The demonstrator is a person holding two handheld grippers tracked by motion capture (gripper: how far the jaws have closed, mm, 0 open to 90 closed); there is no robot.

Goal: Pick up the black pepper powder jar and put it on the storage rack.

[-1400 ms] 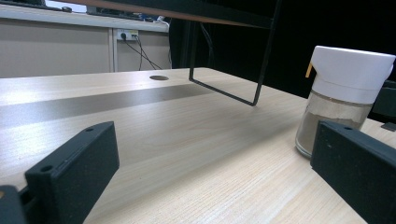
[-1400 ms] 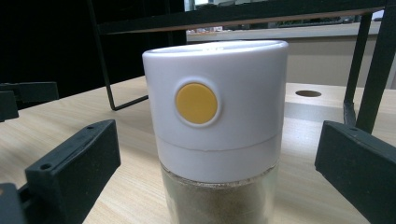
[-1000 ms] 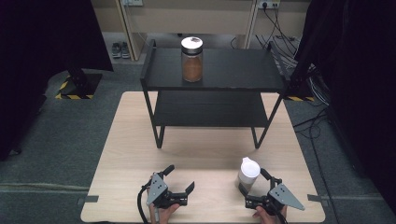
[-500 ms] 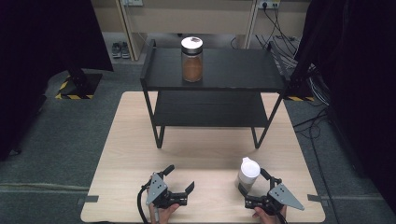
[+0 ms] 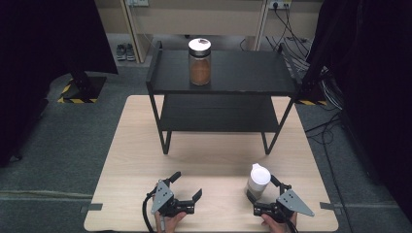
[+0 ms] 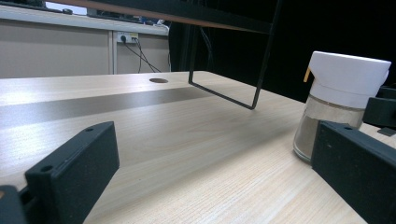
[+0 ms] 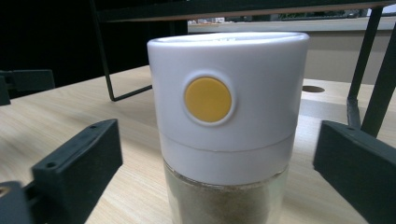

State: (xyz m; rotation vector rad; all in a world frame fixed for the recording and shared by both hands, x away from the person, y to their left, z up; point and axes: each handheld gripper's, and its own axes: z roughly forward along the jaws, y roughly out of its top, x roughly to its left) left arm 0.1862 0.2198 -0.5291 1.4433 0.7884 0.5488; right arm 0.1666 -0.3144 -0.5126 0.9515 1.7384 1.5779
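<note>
A glass shaker (image 5: pixel 258 179) with a white cap and pale powder inside stands near the table's front right. In the right gripper view the shaker (image 7: pixel 229 121) is close up, its cap showing a yellow round button. My right gripper (image 5: pixel 265 190) is open with one jaw on each side of the shaker, and a gap shows on both sides. My left gripper (image 5: pixel 186 184) rests open and empty on the table at the front left. Its own view has the left gripper (image 6: pixel 215 172) low over the wood, with the shaker (image 6: pixel 343 100) off to the right.
A black two-tier rack (image 5: pixel 272 80) stands on the far half of the wooden table (image 5: pixel 131 145). A glass jar (image 5: pixel 199 62) with a white lid and brown contents sits on its top shelf. The rack's thin legs (image 5: pixel 165 141) come down mid-table.
</note>
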